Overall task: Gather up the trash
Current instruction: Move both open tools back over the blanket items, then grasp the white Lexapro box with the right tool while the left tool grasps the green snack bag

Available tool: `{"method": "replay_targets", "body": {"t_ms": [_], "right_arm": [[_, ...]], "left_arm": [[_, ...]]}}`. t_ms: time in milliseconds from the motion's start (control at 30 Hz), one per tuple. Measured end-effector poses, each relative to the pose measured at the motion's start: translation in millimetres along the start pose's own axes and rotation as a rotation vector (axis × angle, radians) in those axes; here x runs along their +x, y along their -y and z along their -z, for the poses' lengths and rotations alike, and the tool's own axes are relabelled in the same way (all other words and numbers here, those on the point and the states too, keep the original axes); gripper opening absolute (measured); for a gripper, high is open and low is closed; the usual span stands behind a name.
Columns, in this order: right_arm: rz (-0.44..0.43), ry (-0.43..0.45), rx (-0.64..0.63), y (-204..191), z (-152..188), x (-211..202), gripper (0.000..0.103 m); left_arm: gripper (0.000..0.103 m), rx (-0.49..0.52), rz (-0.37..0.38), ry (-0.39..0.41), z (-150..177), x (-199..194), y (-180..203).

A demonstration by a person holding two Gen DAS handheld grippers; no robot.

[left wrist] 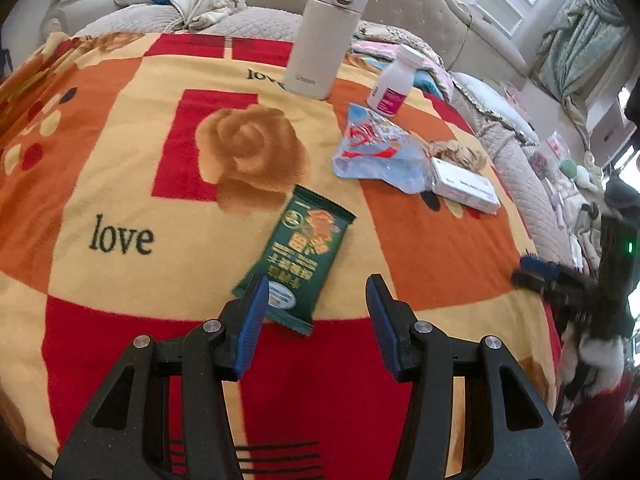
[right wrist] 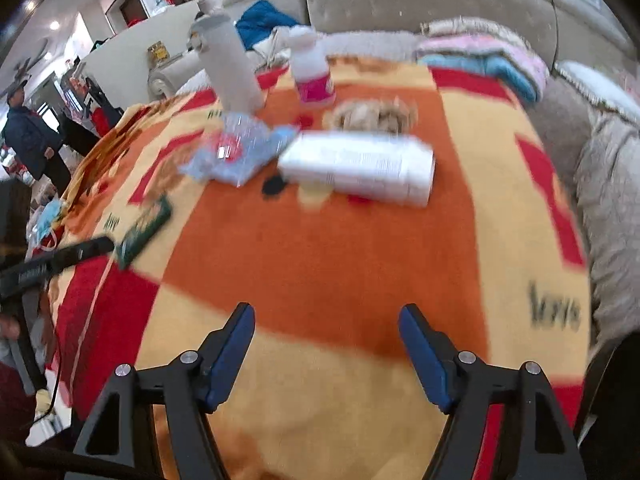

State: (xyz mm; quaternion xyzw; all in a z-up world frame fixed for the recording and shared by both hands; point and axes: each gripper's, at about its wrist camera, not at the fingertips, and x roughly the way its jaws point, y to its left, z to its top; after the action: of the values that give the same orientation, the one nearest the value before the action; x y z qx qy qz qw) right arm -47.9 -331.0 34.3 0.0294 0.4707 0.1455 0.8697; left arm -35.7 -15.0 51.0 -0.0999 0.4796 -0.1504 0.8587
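A green snack wrapper [left wrist: 298, 252] lies flat on the red, orange and yellow blanket [left wrist: 120, 168]. My left gripper [left wrist: 318, 284] hovers open just short of it, its left fingertip over the wrapper's near corner and nothing between the pads. Further back lie a crumpled clear-blue plastic bag [left wrist: 376, 152], a brown crumpled paper wad [left wrist: 456, 152] and a white box [left wrist: 464, 186]. The right wrist view is blurred: my right gripper [right wrist: 327, 312] is open over bare blanket, well short of the box [right wrist: 360, 168], the bag [right wrist: 240, 152] and the wad [right wrist: 372, 116]. The wrapper [right wrist: 146, 226] lies far left there.
A beige thermos [left wrist: 320, 36] and a white bottle with a pink label [left wrist: 394, 84] stand at the back of the blanket. Folded pink and blue cloths [right wrist: 488, 60] and a grey sofa back [right wrist: 400, 0] lie beyond. A person [right wrist: 32, 136] stands far left.
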Motion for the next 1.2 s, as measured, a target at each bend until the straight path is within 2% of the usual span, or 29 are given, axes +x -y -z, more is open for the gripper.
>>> {"method": "replay_targets", "body": {"t_ms": [233,367,433,567,667,767,833,967,1067,1100,1133,1200], "right_arm": [[0.002,0.070,-0.055,20,-82,29,0.073],[0.024,0.033,-0.100,27,-105,56,0.073],[-0.019,-0.012,-0.090,32,-105,67,0.073],[-0.140,-0.084,-0.090,19,-79,65,0.073],[-0.147,-0.077,-0.143,-5,-56,52,0.073],[-0.127,-0.057,-0.178,-23,-45,44,0.073],[-0.074,-0.025,-0.204,-33,-44,40,0.073],[0.016,-0.008,-0.216,-39,-59,46,0.073],[0.034,-0.006,-0.174,-39,-70,59,0.073],[0.044,-0.008,-0.165,-40,-72,64,0.067],[0.045,-0.010,-0.161,-41,-72,67,0.052],[0.046,-0.041,-0.150,-43,-70,77,0.041]], "left_arm": [[0.049,-0.045,0.009,0.008,-6,-3,-13],[0.049,-0.049,0.007,0.000,-6,-1,-16],[0.049,-0.053,0.010,0.000,-7,0,-18],[0.049,-0.062,0.013,0.002,-8,2,-20],[0.049,-0.062,0.014,0.000,-9,5,-19],[0.049,-0.053,0.013,-0.006,-8,7,-16],[0.049,-0.044,0.013,-0.005,-6,6,-13],[0.049,-0.031,0.000,-0.007,-1,5,-10],[0.050,-0.024,-0.014,-0.012,2,6,-7],[0.050,-0.022,-0.017,-0.013,3,7,-6],[0.050,-0.020,-0.020,-0.014,4,7,-6],[0.050,-0.013,-0.030,-0.014,5,6,-3]]}}
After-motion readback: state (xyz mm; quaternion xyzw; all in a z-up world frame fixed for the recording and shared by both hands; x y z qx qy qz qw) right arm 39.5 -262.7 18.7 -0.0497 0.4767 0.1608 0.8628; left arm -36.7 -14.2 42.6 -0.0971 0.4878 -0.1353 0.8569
